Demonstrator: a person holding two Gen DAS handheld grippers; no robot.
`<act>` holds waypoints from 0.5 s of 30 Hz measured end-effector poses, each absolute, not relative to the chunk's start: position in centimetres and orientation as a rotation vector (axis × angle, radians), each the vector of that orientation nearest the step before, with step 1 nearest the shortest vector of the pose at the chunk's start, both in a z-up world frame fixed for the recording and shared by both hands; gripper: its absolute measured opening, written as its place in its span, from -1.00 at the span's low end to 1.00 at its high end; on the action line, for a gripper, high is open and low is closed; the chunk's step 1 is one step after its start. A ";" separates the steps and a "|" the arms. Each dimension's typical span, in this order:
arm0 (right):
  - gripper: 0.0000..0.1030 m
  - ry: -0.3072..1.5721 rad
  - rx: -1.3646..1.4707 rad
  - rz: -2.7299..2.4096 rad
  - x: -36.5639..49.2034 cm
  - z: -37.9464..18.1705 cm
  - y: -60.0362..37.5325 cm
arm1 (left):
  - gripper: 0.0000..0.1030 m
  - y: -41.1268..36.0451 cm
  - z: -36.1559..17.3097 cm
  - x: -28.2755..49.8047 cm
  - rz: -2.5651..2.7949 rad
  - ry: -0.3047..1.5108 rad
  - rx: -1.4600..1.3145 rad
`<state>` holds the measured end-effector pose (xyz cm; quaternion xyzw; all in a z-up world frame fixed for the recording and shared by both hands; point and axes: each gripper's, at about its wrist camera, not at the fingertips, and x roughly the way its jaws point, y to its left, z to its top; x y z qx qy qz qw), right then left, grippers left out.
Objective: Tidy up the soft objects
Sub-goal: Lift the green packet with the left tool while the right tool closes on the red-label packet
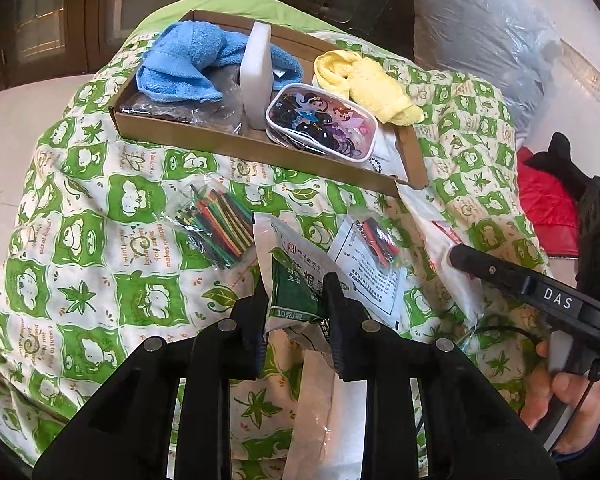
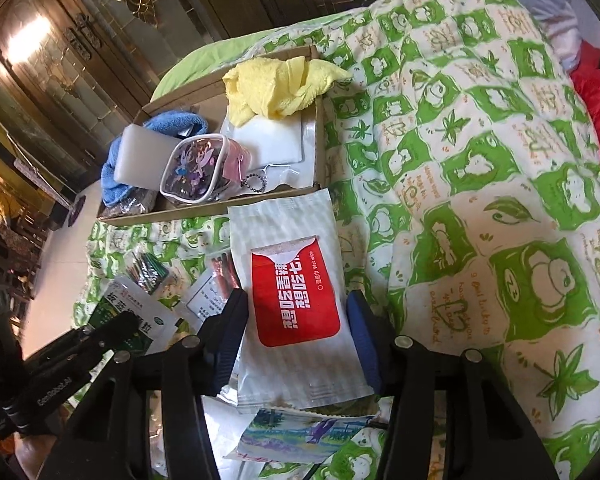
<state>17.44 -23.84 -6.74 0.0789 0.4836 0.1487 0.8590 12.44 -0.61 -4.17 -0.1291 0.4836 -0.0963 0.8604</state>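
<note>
In the left wrist view my left gripper (image 1: 296,320) is shut on a green and white sachet (image 1: 296,280), pinched by its lower end above the quilt. My right gripper (image 2: 296,336) is shut on a white wet wipe pack (image 2: 296,300) with a red label, one pad on each long edge. The pack's far end reaches the cardboard box (image 2: 172,213). In the box lie a blue towel (image 1: 180,68), a yellow cloth (image 1: 364,84), a white foam block (image 1: 256,76) and a cartoon pouch (image 1: 320,120). One of the right gripper's fingers (image 1: 500,276) shows at the right of the left wrist view.
A green and white quilt (image 2: 480,160) covers the surface. A bag of coloured sticks (image 1: 212,224) and a small packet on a leaflet (image 1: 376,240) lie in front of the box. A picture packet (image 2: 300,432) lies under the wipes. A red garment (image 1: 548,208) and a plastic bag (image 1: 480,40) sit at the right.
</note>
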 end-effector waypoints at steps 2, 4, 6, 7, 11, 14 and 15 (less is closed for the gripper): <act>-0.01 1.019 0.156 0.315 17.2 -6.7 -23.7 | -0.53 -0.6 -4.1 12.4 -0.205 1.016 -0.274; -0.01 1.044 0.136 0.325 17.2 -7.2 -23.2 | -0.53 -0.6 -4.1 12.4 -0.206 1.017 -0.273; 0.00 1.088 0.115 0.334 17.4 -8.2 -22.6 | -0.53 -0.6 -4.1 12.4 -0.208 1.016 -0.275; 0.01 1.100 0.114 0.335 17.5 -8.7 -22.5 | -0.53 -0.6 -4.0 12.3 -0.210 1.013 -0.280; 0.02 1.128 0.065 0.321 17.5 -9.7 -21.6 | -0.53 -0.5 -3.9 12.3 -0.216 1.009 -0.288; 0.02 1.124 0.034 0.314 17.3 -9.9 -21.2 | -0.53 -0.6 -4.0 12.3 -0.217 1.015 -0.287; 0.03 1.126 0.022 0.313 17.4 -10.1 -21.0 | -0.53 -0.6 -4.1 12.3 -0.217 1.017 -0.285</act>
